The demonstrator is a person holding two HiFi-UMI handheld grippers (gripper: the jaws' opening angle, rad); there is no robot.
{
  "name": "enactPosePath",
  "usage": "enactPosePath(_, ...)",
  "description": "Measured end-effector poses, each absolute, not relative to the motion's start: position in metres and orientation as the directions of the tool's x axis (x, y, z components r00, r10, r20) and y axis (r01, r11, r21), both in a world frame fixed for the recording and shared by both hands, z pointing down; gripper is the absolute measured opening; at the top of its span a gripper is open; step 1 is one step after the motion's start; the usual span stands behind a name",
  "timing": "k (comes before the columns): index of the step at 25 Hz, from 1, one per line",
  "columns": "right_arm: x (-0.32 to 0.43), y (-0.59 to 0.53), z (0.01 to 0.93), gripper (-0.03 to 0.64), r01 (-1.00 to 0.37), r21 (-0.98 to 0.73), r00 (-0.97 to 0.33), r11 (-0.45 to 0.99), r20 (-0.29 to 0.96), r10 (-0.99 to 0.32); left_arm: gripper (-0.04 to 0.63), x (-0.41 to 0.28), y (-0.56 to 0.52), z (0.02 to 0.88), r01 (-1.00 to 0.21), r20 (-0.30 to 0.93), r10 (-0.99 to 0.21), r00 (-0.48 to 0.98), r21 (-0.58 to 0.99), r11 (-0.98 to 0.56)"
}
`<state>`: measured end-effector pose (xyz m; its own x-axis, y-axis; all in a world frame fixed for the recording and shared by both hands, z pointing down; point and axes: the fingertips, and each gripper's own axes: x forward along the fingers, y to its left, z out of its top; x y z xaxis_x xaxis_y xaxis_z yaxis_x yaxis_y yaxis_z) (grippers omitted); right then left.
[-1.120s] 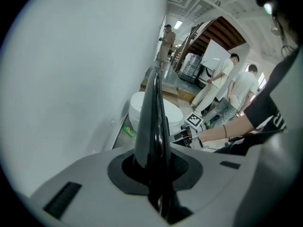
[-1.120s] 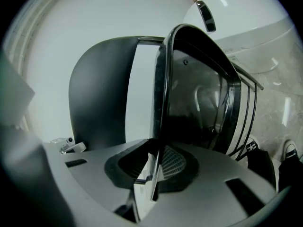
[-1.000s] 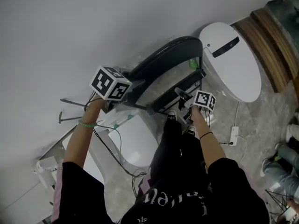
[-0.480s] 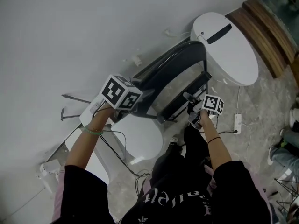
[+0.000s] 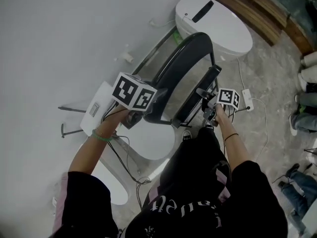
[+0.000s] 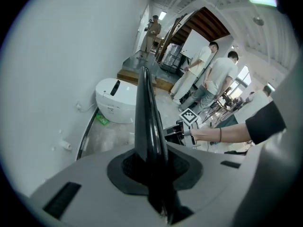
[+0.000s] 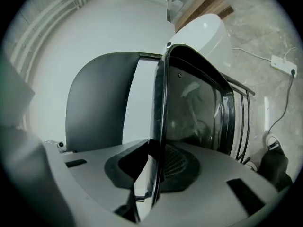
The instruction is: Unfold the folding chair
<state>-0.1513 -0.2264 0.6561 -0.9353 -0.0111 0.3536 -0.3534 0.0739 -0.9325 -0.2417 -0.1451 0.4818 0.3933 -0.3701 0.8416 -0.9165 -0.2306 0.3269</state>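
The dark folding chair [image 5: 184, 63] stands folded and tilted between both grippers, near the white wall. My left gripper [image 5: 150, 104] grips the curved edge of the backrest [image 6: 146, 108], which runs up between its pads; its jaws are opening slightly. The same left gripper [image 6: 152, 162] shows the edge held deep in its throat. My right gripper [image 5: 208, 108] is shut on the rim of the chair's seat panel [image 7: 194, 112]. The rim passes straight through the right gripper [image 7: 154, 167], with the backrest [image 7: 97, 98] behind on the left.
A white oval unit [image 5: 214, 23] stands beyond the chair beside a wooden step [image 5: 257, 11]. Another white oval piece [image 5: 148, 143] and cables lie by my legs. A power strip [image 5: 246, 99] is on the stone floor. Several people [image 6: 213, 74] stand further off.
Both grippers have moved across the floor together with the chair, keeping their hold. The white oval unit now sits higher and further left in the head view.
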Motion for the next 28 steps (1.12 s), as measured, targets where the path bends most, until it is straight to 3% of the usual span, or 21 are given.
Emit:
enactPosePath(7, -0.066, -0.198, 0.657, 0.058, -0.351, -0.936, -0.934, 0.031, 0.348, -0.075, 0.066, -0.166, -0.129, 0.482, -0.889, 0.850, -0.300, 0.433, 0.348, -0.298)
enactPosePath(19, 0.079, -0.195, 0.654, 0.063, -0.323, -0.946, -0.941, 0.025, 0.318, -0.113, 0.069, -0.020, -0.125, 0.474, -0.887, 0.856, -0.289, 0.430, 0.340, -0.314)
enactPosePath(28, 0.141, -0.178, 0.654, 0.077, -0.281, -0.960, -0.948, -0.005, 0.279, -0.153, 0.075, 0.005, -0.131, 0.468, -0.879, 0.821, -0.340, 0.459, 0.367, -0.303)
